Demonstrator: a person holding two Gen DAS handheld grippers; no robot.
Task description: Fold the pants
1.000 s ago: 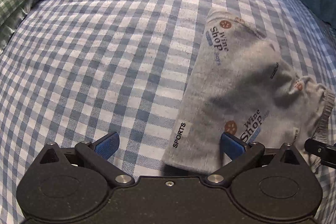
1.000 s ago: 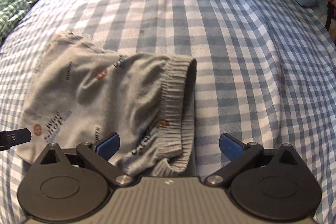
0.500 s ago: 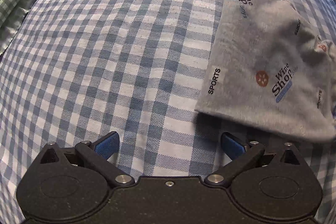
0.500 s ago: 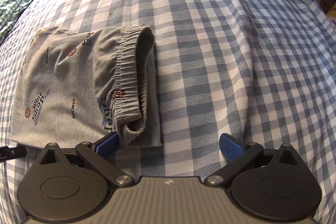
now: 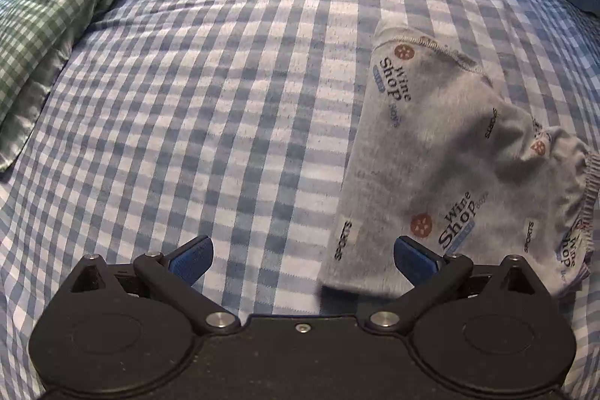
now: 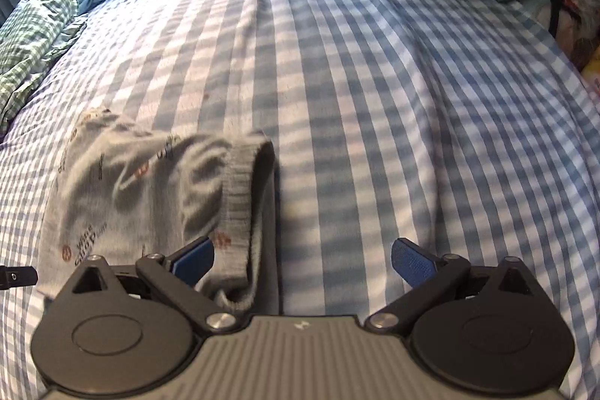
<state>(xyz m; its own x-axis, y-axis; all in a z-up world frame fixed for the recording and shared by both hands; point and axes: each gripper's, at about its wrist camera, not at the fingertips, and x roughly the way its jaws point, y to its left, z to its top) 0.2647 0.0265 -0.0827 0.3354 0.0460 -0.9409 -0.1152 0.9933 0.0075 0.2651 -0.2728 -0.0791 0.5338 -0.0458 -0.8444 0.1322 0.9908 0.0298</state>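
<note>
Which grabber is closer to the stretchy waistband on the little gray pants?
Right. The right gripper has the waistband right between its open fingers. The left gripper sits at the pants' other end, far from the waistband.

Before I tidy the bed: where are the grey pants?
The grey pants lie on the blue checked sheet, right in the left wrist view, left in the right wrist view, waistband towards the right.

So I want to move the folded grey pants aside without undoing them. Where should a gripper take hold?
Probably the ribbed waistband of the grey pants, approached from the right gripper side. It stands raised as a thick doubled band above the checked bedsheet, while the other edges lie flat.
</note>
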